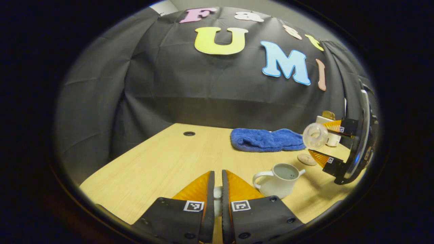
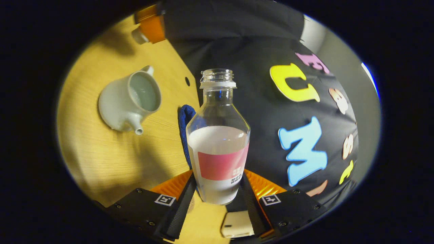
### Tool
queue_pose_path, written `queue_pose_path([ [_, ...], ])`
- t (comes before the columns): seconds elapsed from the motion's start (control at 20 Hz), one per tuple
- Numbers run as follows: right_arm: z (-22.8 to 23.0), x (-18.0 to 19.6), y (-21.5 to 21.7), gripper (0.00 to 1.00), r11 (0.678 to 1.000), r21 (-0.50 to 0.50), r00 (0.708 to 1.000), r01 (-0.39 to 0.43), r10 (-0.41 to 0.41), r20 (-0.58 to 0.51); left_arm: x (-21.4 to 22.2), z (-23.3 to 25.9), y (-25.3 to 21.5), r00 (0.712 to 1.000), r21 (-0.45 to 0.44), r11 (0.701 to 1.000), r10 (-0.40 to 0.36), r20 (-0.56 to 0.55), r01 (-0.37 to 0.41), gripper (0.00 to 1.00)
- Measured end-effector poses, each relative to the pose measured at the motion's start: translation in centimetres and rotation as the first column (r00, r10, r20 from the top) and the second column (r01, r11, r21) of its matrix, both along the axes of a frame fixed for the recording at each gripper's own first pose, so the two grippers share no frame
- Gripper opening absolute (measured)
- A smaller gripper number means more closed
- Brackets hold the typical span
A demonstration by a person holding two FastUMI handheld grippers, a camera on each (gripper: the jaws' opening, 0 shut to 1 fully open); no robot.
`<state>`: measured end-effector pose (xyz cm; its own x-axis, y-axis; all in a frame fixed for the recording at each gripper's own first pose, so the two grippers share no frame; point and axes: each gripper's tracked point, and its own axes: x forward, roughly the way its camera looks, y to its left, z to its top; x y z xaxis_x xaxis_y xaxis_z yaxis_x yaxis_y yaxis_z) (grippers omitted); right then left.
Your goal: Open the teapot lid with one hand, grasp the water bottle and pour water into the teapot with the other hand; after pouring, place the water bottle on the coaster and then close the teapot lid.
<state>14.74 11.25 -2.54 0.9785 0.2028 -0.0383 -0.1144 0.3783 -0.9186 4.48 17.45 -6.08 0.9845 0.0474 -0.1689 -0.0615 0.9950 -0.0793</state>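
Right gripper [image 2: 217,189] clamped on the tilted, uncapped water bottle [image 2: 218,149]; left gripper [image 1: 218,189] pinching the white lid [image 1: 217,193]; open teapot [image 1: 278,181] on the table [image 1: 162,162].

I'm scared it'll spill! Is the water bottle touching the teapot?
Apart. In the right gripper view, the water bottle sits in the right hand-held gripper, with bare table between it and the teapot.

The lid [image 1: 217,193] is showing as a sliver between the left hand-held gripper's [image 1: 218,183] fingers; the bottle [image 2: 218,142] is hiding most of the towel [image 2: 184,132].
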Motion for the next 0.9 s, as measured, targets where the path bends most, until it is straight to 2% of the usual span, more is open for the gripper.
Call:
queue_pose_path([
  [0.1,-0.2,0.4,-1.1,0.77,0.985,0.171,0.999,0.024,-0.015,-0.050,0.0,0.2,-0.2,1.000,-0.001,1.000,-0.003,0.000,0.003,0.17],
  [0.15,-0.4,0.4,-1.7,0.77,0.966,0.256,0.996,0.035,-0.013,-0.085,0.0,0.2,-0.4,1.000,0.001,1.000,-0.004,0.000,0.004,0.17],
  [0.35,-0.9,1.9,-2.0,0.77,0.837,0.535,0.976,0.116,0.004,-0.217,0.0,0.3,-0.8,1.000,0.000,1.000,-0.008,0.002,0.008,0.16],
  [0.7,-1.7,2.1,-1.8,0.77,0.623,0.756,0.935,0.201,0.109,-0.338,0.1,0.4,-1.6,1.000,-0.004,1.000,-0.018,0.004,0.018,0.17],
  [0.9,-2.8,2.5,-1.3,0.77,0.537,0.797,0.912,0.276,0.116,-0.393,0.1,0.6,-2.0,1.000,-0.004,1.000,-0.025,0.005,0.025,0.17],
])
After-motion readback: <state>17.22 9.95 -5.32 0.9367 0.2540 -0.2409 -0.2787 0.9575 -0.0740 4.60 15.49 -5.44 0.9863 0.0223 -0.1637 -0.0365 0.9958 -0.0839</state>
